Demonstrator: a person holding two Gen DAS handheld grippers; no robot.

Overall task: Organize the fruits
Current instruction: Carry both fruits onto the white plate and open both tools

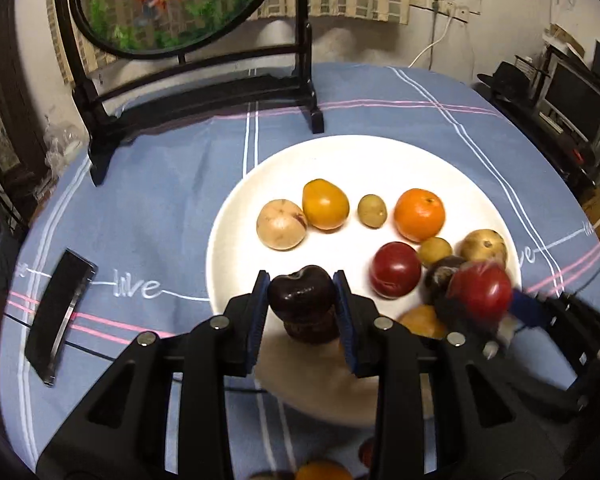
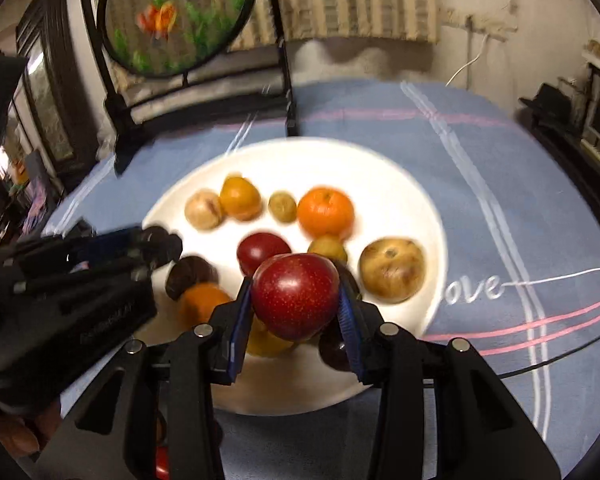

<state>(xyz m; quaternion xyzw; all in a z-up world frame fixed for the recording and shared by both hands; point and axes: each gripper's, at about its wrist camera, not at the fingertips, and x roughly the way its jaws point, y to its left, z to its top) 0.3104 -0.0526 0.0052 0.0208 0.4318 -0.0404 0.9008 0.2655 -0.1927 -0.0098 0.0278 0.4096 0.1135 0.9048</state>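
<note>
We have both grippers loaded over the white plate (image 1: 236,208): left gripper (image 1: 302,292) clamps a dark plum (image 1: 300,290) at lower centre, right gripper (image 2: 296,300) grips a red plum (image 2: 296,296). We should lower each slowly into bare plate, clear of neighbours, before releasing the fingers.

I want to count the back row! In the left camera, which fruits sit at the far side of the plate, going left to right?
Tan fruit → yellow fruit → small green fruit → orange.
</note>
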